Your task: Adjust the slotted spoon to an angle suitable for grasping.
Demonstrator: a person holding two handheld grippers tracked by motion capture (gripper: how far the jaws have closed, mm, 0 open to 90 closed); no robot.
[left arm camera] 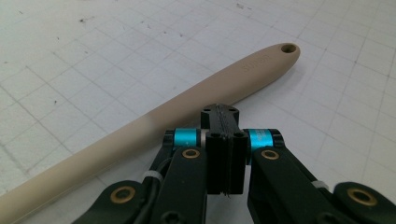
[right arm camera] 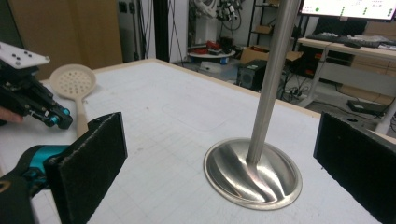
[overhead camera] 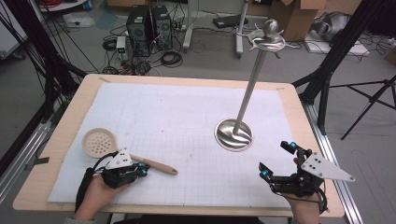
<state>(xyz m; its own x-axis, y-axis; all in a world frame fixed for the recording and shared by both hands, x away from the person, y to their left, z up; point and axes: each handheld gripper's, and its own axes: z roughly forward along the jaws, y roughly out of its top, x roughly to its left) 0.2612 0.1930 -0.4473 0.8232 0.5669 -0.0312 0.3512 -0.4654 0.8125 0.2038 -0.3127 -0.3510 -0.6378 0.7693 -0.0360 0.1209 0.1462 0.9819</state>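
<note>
A beige slotted spoon (overhead camera: 99, 142) lies on the white mat at the front left, its handle (left arm camera: 187, 100) pointing right. My left gripper (overhead camera: 142, 169) is low over the handle's near side. Its jaws are pressed together with nothing between them, and the tip (left arm camera: 219, 112) sits just short of the handle. A steel stand (overhead camera: 252, 88) with hooks on top rises from a round base (right arm camera: 254, 175) right of centre. My right gripper (overhead camera: 275, 158) hovers open at the front right, its pads (right arm camera: 88, 158) wide apart and facing the base.
The white gridded mat (overhead camera: 177, 116) covers a wooden table (overhead camera: 74, 107). Black tripod legs and frame posts stand beside both table sides. Computers and cables lie on the floor beyond the far edge.
</note>
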